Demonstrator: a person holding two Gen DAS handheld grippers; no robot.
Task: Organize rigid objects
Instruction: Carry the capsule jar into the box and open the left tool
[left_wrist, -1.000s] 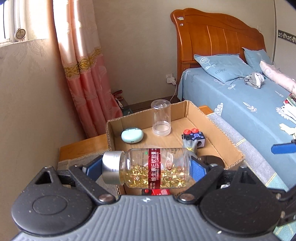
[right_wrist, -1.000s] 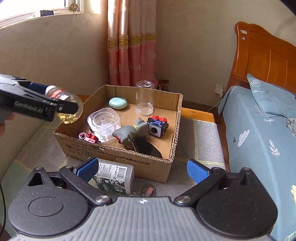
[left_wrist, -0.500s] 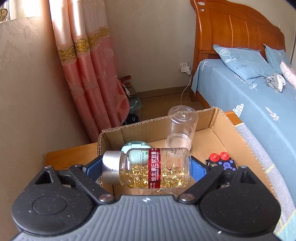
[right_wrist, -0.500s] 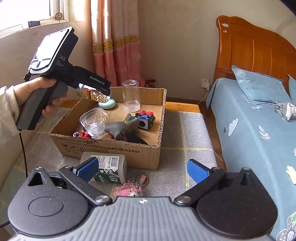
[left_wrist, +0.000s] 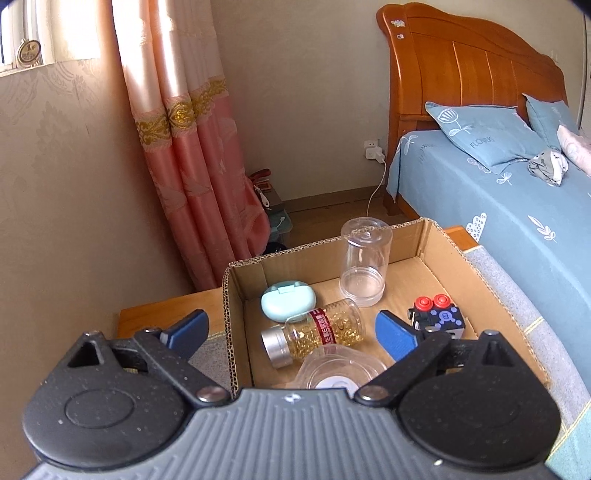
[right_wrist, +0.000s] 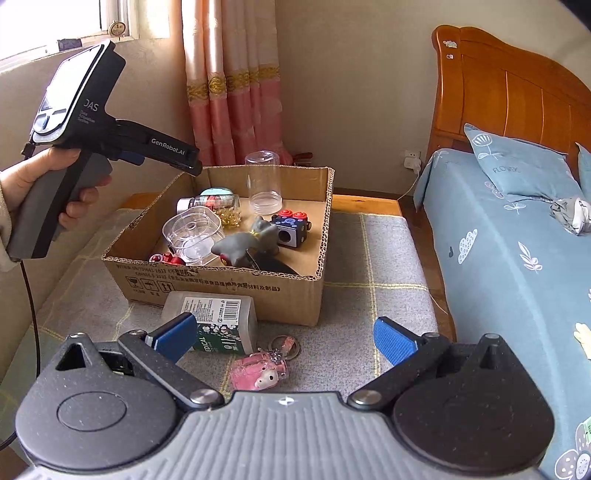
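The capsule bottle (left_wrist: 317, 333) with gold pills and a red label lies on its side in the cardboard box (left_wrist: 439, 243), next to a mint case (left_wrist: 288, 302). It also shows in the right wrist view (right_wrist: 210, 205). My left gripper (left_wrist: 291, 330) is open and empty above the box's left part; it also shows in the right wrist view (right_wrist: 184, 168). My right gripper (right_wrist: 284, 338) is open and empty over the mat in front of the box (right_wrist: 221, 284), above a medical bottle (right_wrist: 214, 321) and a pink keychain (right_wrist: 260, 369).
The box also holds a clear upturned cup (left_wrist: 365, 266), a clear square container (right_wrist: 192, 234), a cube toy (right_wrist: 291, 225), a grey shark toy (right_wrist: 247, 243) and a red toy (right_wrist: 166, 258). A bed (right_wrist: 517, 240) stands on the right, curtain and wall behind.
My left gripper opened and let go of the capsule bottle, which now lies in the box. The left gripper drew back and up. The right gripper backed away slightly.
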